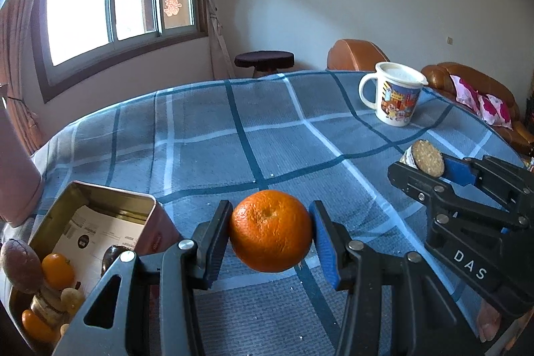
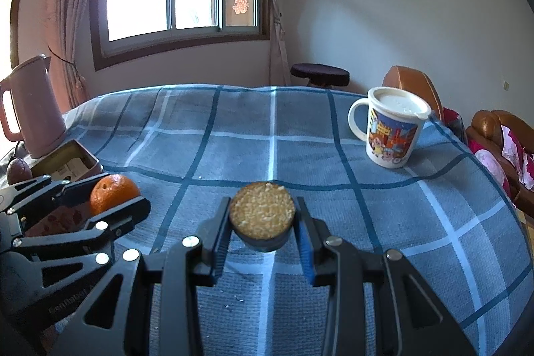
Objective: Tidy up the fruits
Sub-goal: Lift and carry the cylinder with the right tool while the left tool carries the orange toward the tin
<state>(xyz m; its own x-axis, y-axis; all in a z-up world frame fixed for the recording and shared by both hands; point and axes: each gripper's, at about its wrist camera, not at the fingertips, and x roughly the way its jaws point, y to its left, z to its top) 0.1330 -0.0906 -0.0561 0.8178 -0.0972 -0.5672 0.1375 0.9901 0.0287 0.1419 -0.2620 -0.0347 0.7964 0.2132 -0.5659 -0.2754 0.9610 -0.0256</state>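
Note:
My left gripper [image 1: 271, 231] is shut on an orange [image 1: 271, 231], held just above the blue checked tablecloth [image 1: 233, 139]; the same orange [image 2: 113, 193] shows at the left of the right wrist view. My right gripper [image 2: 262, 219] is shut on a round biscuit-topped snack [image 2: 262, 211] with a dark rim, seen from the side as a snack [image 1: 427, 157] at the right of the left wrist view. An open metal tin [image 1: 100, 216] at the lower left holds small oranges [image 1: 57, 271], dark fruit and a paper sheet.
A lidded cartoon mug [image 2: 390, 129] stands at the far right of the table. A pink kettle [image 2: 31, 107] stands at the far left beside the tin [image 2: 71, 160]. Behind the table are a dark stool [image 2: 319, 72] and brown sofas [image 1: 467, 82].

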